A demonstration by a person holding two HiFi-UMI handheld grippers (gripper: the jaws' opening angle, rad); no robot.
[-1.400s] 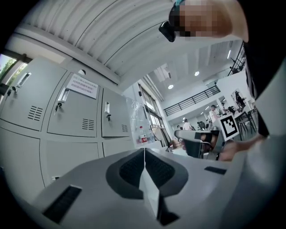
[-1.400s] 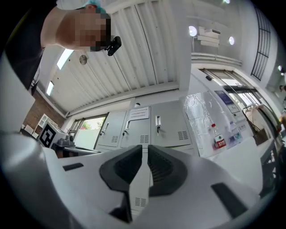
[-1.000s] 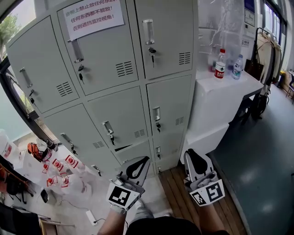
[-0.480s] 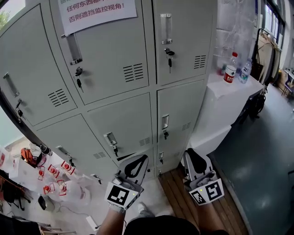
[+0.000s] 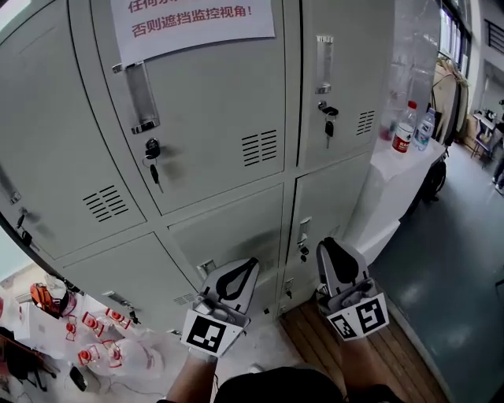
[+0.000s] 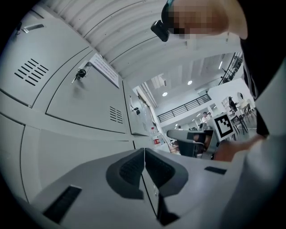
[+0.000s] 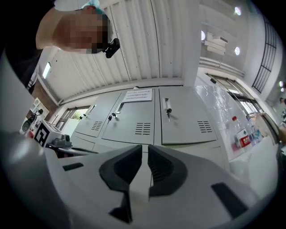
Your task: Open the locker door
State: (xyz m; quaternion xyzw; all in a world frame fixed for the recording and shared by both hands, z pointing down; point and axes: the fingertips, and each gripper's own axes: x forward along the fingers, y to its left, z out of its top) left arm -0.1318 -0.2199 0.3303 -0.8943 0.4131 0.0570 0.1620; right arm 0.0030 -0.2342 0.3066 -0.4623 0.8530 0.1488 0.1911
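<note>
locker doors (image 5: 213, 118): pale grey | notice (image 5: 193, 20): white, red characters | left gripper (image 5: 250, 264), right gripper (image 5: 325, 246): grey, black pads (image 7: 119, 167), black-white square markers (image 5: 206, 334) | bottle (image 5: 405, 130): red label | floor planks (image 5: 315, 338): brown

The locker doors (image 5: 213, 165) are smooth grey painted metal with shiny chrome handles (image 5: 142, 96). The notice (image 5: 189, 22) is white paper, the floor (image 5: 313, 340) worn wooden planks. My left claw (image 5: 249, 266) and right claw (image 5: 326, 247) are matt grey plastic.

Grey lockers (image 5: 213, 149) fill the way ahead, handles (image 5: 142, 96) and keys (image 5: 153, 169) sticking out, white desk (image 5: 386, 197) with bottles (image 5: 405, 127) on the right, clutter (image 5: 94, 327) on the floor at left, bare wooden floor (image 5: 315, 346) below
</note>
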